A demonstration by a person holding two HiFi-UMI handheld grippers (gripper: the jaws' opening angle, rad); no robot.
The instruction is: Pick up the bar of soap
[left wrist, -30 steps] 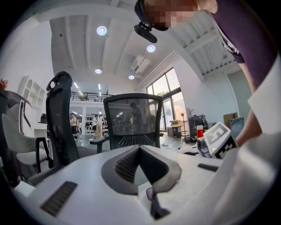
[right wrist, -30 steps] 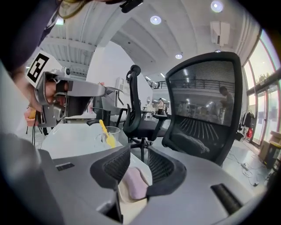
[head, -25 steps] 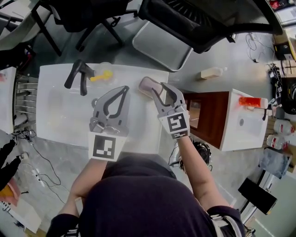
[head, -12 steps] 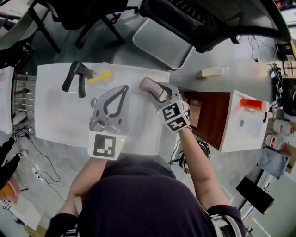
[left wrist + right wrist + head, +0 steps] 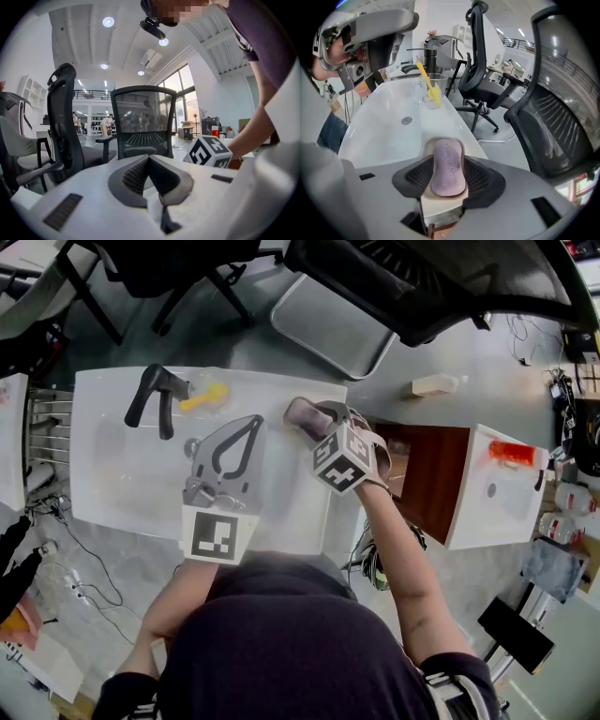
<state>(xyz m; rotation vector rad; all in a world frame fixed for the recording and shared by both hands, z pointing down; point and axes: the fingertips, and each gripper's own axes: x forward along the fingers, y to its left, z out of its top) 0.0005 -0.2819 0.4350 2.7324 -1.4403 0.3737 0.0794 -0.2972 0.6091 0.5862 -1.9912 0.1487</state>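
Bar of soap (image 5: pixel 300 414), upper centre: straddled by the right gripper (image 5: pixel 449 174), jaws just opened wide. Left gripper (image 5: pixel 253 422), centre left: jaws closed, nothing held.

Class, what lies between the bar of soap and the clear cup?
Only bare white basin: nothing stands between the bar of soap and the clear cup. The right gripper view shows this; the drain sits off to one side.

Dark purple shirt (image 5: pixel 272 643) (white-striped sleeve hems (image 5: pixel 441 679)), short-sleeved.
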